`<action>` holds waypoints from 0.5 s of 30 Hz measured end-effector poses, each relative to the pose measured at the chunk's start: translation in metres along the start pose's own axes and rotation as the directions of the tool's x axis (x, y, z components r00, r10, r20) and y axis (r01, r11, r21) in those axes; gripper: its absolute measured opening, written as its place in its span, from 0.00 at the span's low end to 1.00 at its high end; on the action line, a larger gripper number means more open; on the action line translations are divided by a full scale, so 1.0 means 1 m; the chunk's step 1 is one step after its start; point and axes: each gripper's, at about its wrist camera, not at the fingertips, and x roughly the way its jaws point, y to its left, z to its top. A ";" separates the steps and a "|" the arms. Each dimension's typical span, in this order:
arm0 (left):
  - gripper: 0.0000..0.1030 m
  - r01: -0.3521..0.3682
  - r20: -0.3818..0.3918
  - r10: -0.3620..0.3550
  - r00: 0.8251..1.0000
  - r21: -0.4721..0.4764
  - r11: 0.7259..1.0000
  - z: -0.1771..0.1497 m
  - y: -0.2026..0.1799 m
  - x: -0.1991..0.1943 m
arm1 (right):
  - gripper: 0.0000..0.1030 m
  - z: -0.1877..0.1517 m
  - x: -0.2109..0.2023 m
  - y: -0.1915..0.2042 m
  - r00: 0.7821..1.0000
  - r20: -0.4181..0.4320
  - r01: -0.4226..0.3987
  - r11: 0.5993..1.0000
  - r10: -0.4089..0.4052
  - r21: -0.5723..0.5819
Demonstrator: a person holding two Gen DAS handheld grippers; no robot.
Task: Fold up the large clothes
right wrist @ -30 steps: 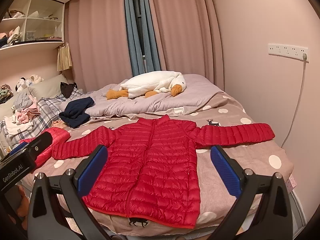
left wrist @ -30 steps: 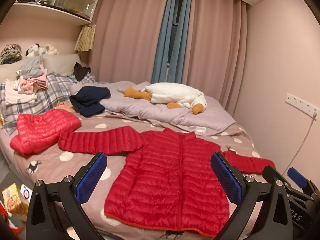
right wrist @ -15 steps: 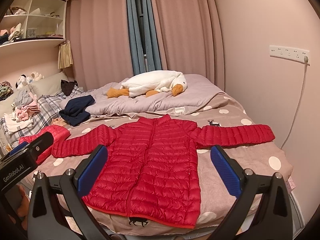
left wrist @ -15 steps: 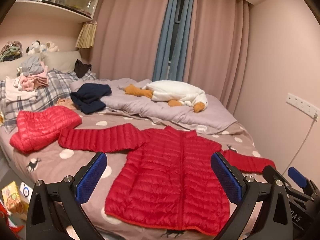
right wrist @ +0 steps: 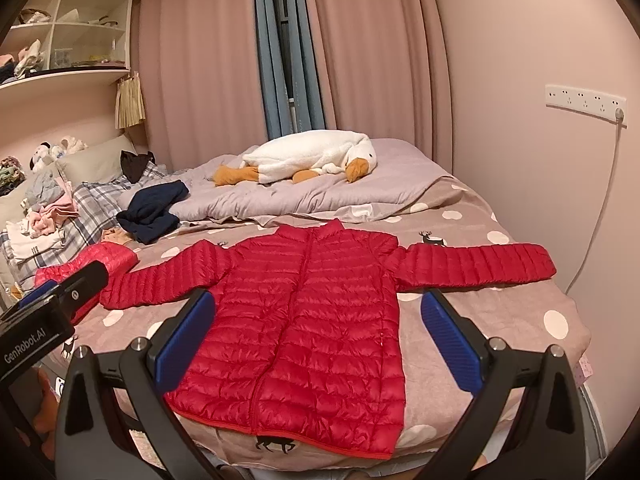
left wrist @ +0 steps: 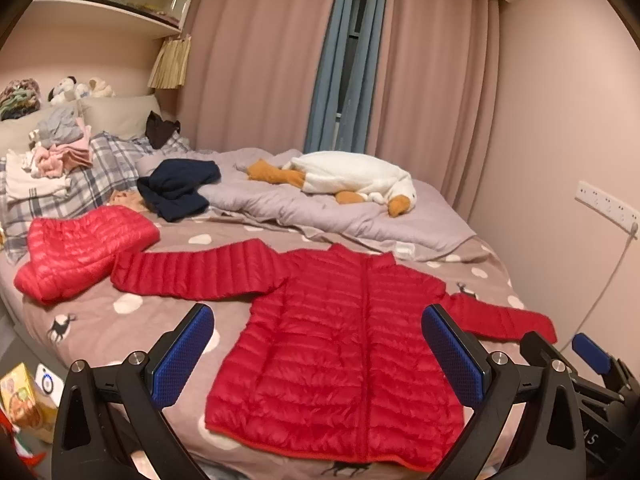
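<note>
Your left gripper hangs above the near edge of the bed with its blue pads spread wide and nothing between them; your right gripper does the same, jaws wide apart and empty. Between both pairs of fingers lies the red puffer jacket, flat on the spotted bedspread, zipped, collar toward twelve o'clock and hem toward six, at the bed's near edge. Its sleeves reach straight out, one to nine o'clock, the other to three o'clock toward the wall. From your left camera, a second red jacket sits folded at ten o'clock, just beside the left sleeve's cuff; I cannot tell whether they touch. Further back, a dark navy garment lies at eleven o'clock, and a white plush goose rests on the grey duvet at twelve o'clock. A pile of clothes covers the plaid pillow area at far left.
</note>
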 end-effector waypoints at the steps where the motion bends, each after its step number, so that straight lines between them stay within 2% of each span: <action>1: 1.00 -0.001 -0.001 0.001 1.000 0.000 1.000 0.000 0.000 0.001 | 1.00 0.000 0.002 0.000 1.000 -0.001 0.000 1.000 0.000 0.001; 15: 1.00 -0.013 -0.005 0.013 1.000 0.006 1.000 0.000 0.000 0.005 | 1.00 -0.002 0.009 0.000 1.000 -0.023 0.000 1.000 0.000 -0.001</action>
